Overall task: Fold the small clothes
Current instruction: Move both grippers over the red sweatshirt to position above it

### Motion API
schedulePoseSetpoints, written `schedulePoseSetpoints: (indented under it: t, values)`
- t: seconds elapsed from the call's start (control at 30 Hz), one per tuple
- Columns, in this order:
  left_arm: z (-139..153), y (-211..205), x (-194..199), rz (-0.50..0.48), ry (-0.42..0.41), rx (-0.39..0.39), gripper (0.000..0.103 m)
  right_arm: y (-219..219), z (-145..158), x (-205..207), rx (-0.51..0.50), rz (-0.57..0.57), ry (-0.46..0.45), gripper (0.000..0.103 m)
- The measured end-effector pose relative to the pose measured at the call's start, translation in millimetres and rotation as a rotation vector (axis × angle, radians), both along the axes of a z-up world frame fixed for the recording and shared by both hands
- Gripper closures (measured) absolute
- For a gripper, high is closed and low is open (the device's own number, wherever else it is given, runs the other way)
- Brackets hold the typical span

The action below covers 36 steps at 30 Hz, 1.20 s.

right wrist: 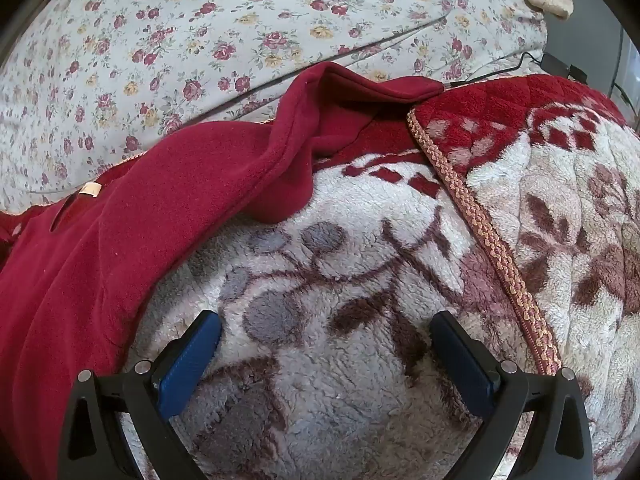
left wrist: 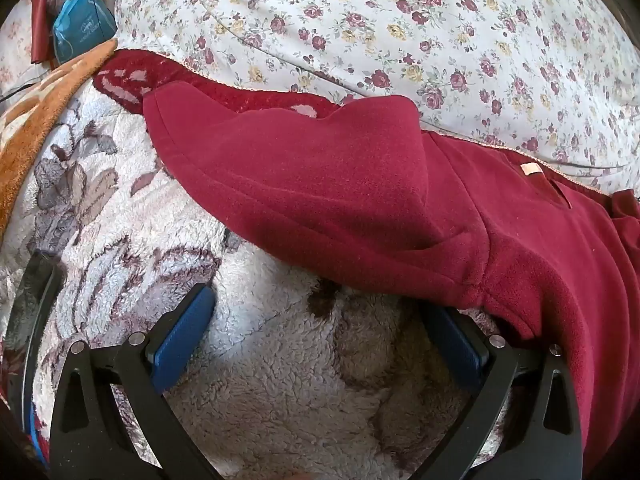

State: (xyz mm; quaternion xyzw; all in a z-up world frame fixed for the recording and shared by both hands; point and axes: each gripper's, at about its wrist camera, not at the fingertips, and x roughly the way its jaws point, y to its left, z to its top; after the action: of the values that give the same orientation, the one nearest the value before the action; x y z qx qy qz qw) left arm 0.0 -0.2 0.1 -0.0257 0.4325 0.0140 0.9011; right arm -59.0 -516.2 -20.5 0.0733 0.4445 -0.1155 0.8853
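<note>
A: Where is the garment found?

B: A dark red fleece top [left wrist: 400,200] is spread on a fluffy leaf-patterned blanket [left wrist: 280,360], with a floral sheet [left wrist: 400,20] behind it. In the left wrist view 1 sleeve [left wrist: 280,160] is stretched out to the left; in the right wrist view the other sleeve [right wrist: 332,120] is seen rumpled and doubled over itself.

A: And the grippers?

B: The left gripper [left wrist: 320,332] is held with its jaws fully apart and nothing between them, only blanket. The right gripper [right wrist: 324,356] is likewise spread wide and empty. Neither is touching the fleece, though the left gripper's right finger [left wrist: 456,344] is seen just beside the underarm seam.

A: How is the step best done?

B: By judgement, a sleeve fold is to be started. The cuff end of each sleeve should be pinched through both layers, lifted only slightly, and laid across the body, so that the thick fleece is not dragged with the blanket pile. The rumpled right sleeve should probably be smoothed first.

A: What is given by 1 view and not the other?

B: A blue bag [left wrist: 80,28] and an orange blanket edge [left wrist: 40,120] are shown only on the left. A braided trim [right wrist: 480,232], a black cable [right wrist: 512,64] and the bunched sleeve are shown only on the right. The pale neck label [left wrist: 530,169] is visible in both.
</note>
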Motion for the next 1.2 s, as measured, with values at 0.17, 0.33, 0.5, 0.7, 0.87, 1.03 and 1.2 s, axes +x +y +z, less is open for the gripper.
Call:
schedulePoseSetpoints:
  t: [0.17,0.33,0.5,0.7,0.87,1.03,1.2]
  values:
    - [-1,-1,-1,-0.003,0.003,0.005,0.000,0,0,0,0.000,0.000,0.000,0.000]
    - [4,-2,-10,-0.020,0.007,0.008,0.000,0,4,1,0.015,-0.017,0.040,0.000]
    - [19,0,-32,-0.006,-0.002,0.039,0.000,16,41,-23,0.040,-0.017,0.043,0.000]
    - [68,1,-62,-0.027,-0.092,0.012,0.000,64,101,-70,0.083,0.065,-0.043,0.000]
    - [115,1,-80,-0.023,-0.159,0.037,0.000,132,143,-81,0.124,0.215,-0.114,0.000]
    - [148,1,-93,-0.020,-0.211,0.052,0.000,183,184,-78,0.164,0.306,-0.167,0.000]
    - [165,2,-97,-0.007,-0.252,0.051,0.000,217,213,-72,0.279,0.379,-0.164,0.000]
